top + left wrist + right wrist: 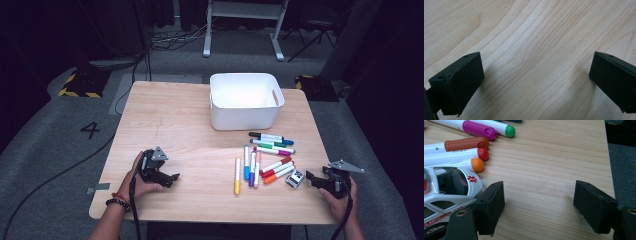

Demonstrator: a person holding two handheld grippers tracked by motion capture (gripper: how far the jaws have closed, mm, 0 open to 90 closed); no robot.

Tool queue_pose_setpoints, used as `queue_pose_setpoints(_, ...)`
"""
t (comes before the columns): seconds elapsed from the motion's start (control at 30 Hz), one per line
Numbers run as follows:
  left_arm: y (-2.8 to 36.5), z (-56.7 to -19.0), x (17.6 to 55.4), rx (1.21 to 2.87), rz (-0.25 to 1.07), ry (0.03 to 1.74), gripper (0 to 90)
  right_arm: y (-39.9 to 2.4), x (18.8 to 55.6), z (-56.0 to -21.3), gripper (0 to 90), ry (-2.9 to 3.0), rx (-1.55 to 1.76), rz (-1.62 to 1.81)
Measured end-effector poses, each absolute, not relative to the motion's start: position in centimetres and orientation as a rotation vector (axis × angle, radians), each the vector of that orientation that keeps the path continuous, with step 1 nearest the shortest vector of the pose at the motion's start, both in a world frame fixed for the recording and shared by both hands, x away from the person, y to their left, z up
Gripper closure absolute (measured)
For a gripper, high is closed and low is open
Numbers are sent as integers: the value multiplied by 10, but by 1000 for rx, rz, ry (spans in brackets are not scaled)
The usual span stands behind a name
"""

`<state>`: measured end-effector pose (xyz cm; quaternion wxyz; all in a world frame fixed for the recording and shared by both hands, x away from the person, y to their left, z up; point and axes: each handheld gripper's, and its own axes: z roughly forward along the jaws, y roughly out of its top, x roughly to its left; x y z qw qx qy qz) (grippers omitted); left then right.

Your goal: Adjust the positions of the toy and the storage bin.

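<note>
A person seated at the near edge of a pale wooden table holds a black two-jaw gripper in each hand, both resting low over the tabletop. The left gripper, seen at the near left of the high view, has its jaws spread wide and released; its own view shows nothing but bare wood grain between them. The right gripper, at the near right corner of the table, likewise stands released, its jaws wide apart over bare wood with nothing in their grasp.

Just beside the right gripper's left jaw sits a small white toy ambulance with a red star marking on its side; the jaw appears to be touching or almost touching the toy's flank, though the pictures do not settle which. In the high view the toy lies at the near right end of a loose scatter of markers spread across the right half of the table. Nearest the toy lie an orange-capped marker, a red-capped one and a brown-capped one, side by side, with a magenta-capped marker and a green-capped one beyond.

A white plastic bin with a handle slot stands at the far centre of the table, well apart from both grippers
</note>
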<state>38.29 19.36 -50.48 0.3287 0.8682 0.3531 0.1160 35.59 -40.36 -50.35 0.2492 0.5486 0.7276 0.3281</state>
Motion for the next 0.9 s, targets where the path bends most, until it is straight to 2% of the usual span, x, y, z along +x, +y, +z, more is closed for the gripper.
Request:
queue_pose_setpoints(0.33, 190, -499, 391, 2329, 270, 870, 12, -404, 356, -504, 250, 1984, 1487, 891)
queue_pose_setpoints(0.37, 189, -498, 392, 2318, 236, 855, 128, -404, 356, -504, 250, 1985, 1486, 891)
queue_pose_setpoints(0.43, 190, -495, 395, 2311, 225, 827, 213, -403, 356, -504, 250, 1986, 1484, 892)
queue_pose_setpoints(0.47, 189, -492, 400, 2285, 183, 795, 198, -403, 355, -504, 249, 1989, 1486, 894)
queue_pose_setpoints(0.53, 187, -487, 406, 2256, 180, 797, 187, -403, 355, -504, 249, 1989, 1485, 893)
queue_pose_setpoints(0.67, 173, -467, 426, 2261, 233, 746, 209, -403, 355, -504, 246, 1988, 1487, 892)
queue_pose_setpoints(0.73, 168, -458, 435, 2248, 197, 734, 223, -403, 354, -504, 243, 1988, 1490, 893)
queue_pose_setpoints(0.9, 152, -429, 459, 2217, 280, 693, 232, -403, 354, -504, 239, 1992, 1488, 894)
